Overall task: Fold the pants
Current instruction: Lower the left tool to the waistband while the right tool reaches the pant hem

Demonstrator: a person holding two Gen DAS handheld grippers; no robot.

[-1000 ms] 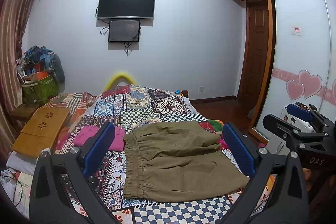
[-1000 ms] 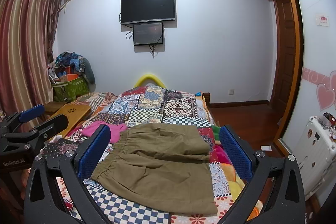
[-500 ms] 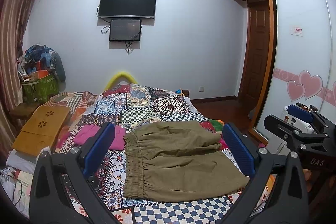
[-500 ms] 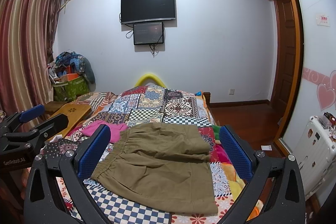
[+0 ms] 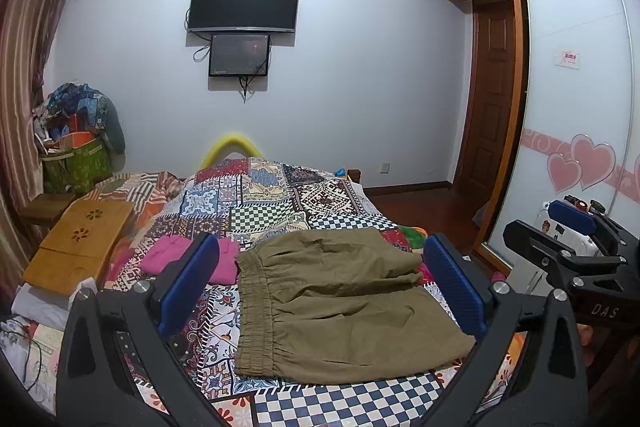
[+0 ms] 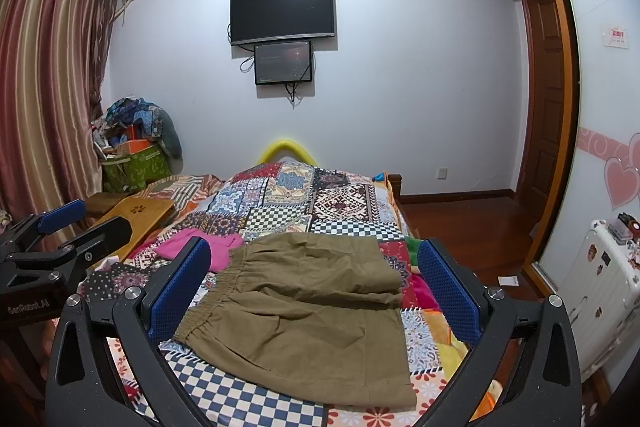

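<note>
Olive-brown pants (image 5: 340, 303) lie folded into a compact rectangle on the patchwork bed (image 5: 260, 199), elastic waistband to the left. They also show in the right wrist view (image 6: 304, 311). My left gripper (image 5: 320, 287) is open and empty, held above and short of the pants. My right gripper (image 6: 314, 291) is open and empty too, likewise held back from the pants. The right gripper's body shows at the right edge of the left wrist view (image 5: 576, 255); the left gripper's body shows at the left edge of the right wrist view (image 6: 52, 251).
A pink garment (image 5: 188, 259) lies left of the pants. A wooden lap tray (image 5: 80, 243) sits at the bed's left edge. A green bag with clothes (image 5: 76, 155) stands in the left corner. A wardrobe (image 5: 580, 107) and a white suitcase (image 6: 596, 291) stand on the right.
Nothing has visibly changed apart from a very slight camera drift; both grippers stay open and the pants lie still.
</note>
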